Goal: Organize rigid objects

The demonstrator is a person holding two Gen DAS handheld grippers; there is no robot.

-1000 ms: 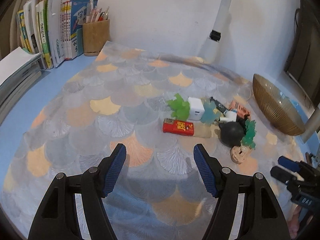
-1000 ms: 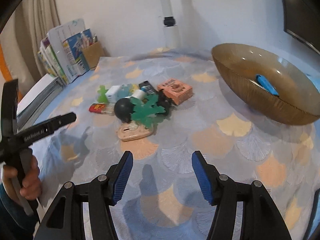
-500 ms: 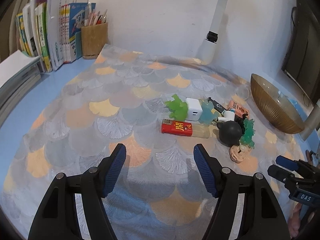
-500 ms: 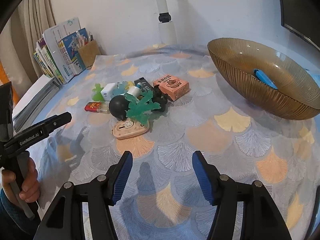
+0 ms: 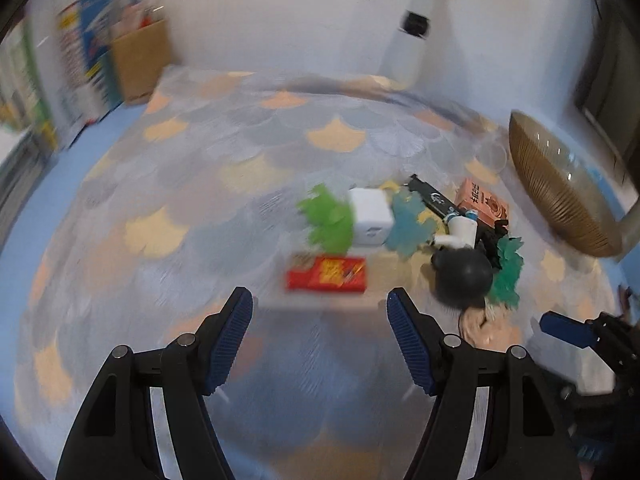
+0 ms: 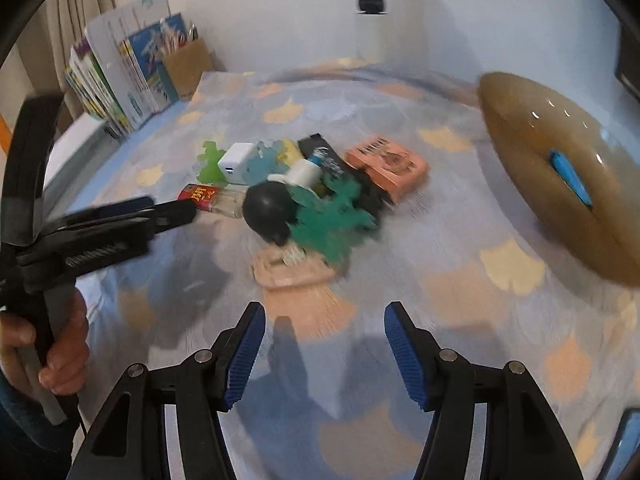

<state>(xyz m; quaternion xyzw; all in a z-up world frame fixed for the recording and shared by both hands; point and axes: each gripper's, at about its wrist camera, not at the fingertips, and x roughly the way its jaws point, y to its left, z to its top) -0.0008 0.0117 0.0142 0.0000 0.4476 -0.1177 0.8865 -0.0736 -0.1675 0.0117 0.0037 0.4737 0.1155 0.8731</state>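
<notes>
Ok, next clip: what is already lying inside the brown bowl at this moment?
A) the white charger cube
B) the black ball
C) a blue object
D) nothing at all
C: the right wrist view shows a blue object inside the brown bowl, while the black ball and white charger cube sit in the pile on the cloth.

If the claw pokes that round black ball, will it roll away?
Probably a little. The round black ball looks smooth, so it may roll or slip. But the dark green leaf-shaped toy and beige flat case crowd against it, likely stopping it soon.
</notes>
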